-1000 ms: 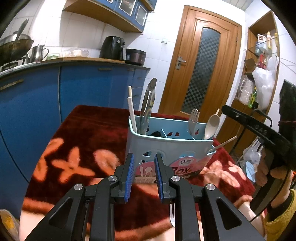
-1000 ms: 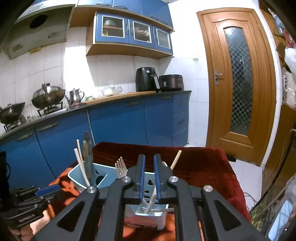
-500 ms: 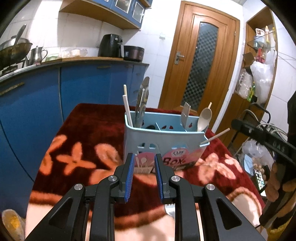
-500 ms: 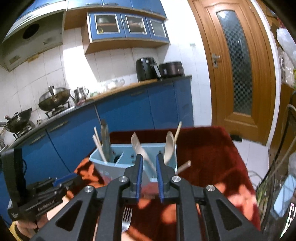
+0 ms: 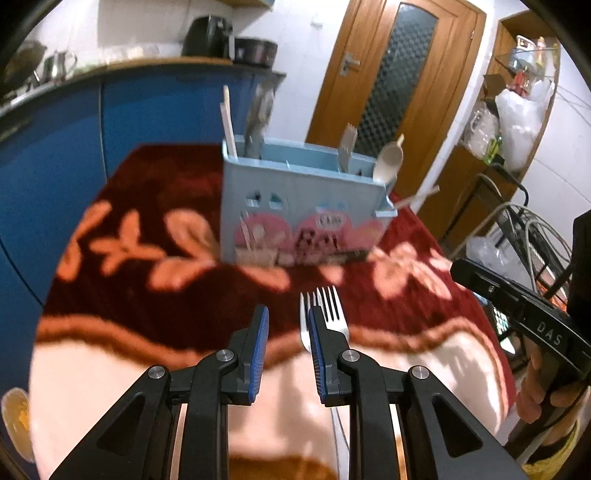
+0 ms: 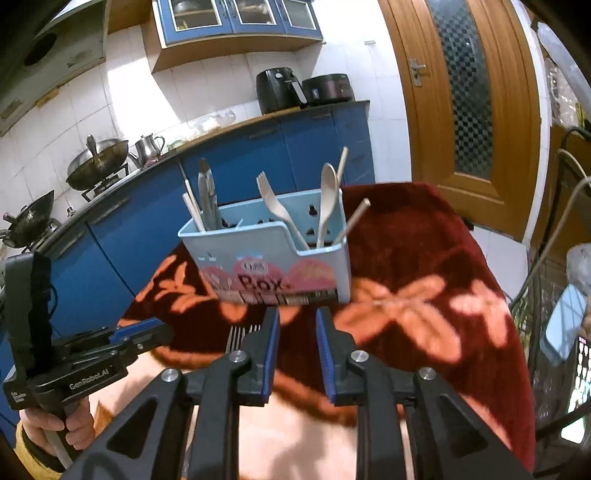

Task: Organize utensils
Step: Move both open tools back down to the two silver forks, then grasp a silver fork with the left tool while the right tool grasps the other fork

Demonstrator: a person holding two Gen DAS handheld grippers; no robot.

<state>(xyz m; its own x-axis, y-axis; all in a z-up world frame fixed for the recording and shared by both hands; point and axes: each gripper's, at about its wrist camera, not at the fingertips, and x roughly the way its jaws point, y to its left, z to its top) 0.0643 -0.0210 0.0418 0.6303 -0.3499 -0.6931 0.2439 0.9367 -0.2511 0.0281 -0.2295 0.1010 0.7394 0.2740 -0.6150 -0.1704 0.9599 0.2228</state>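
A pale blue utensil box [image 6: 275, 254] with a pink label stands upright on the red flowered cloth, holding chopsticks [image 6: 192, 210], metal tongs [image 6: 207, 194], a beige fork [image 6: 275, 205] and a beige spoon [image 6: 327, 195], while two metal forks [image 5: 325, 314] lie flat side by side before it.

White-tiled kitchen wall [image 6: 140, 92] behind blue base cabinets [image 6: 229, 173]. On the counter above them: black air fryer [image 6: 279, 90], cooker pot [image 6: 328, 88], steel kettle [image 6: 149, 146], wok [image 6: 98, 162] further left. Glass-fronted blue wall cupboards [image 6: 236, 14] overhead. Right of the cabinets, wooden door [image 6: 469, 103] with chequered glass; open wooden shelf [image 5: 517, 92] beyond.
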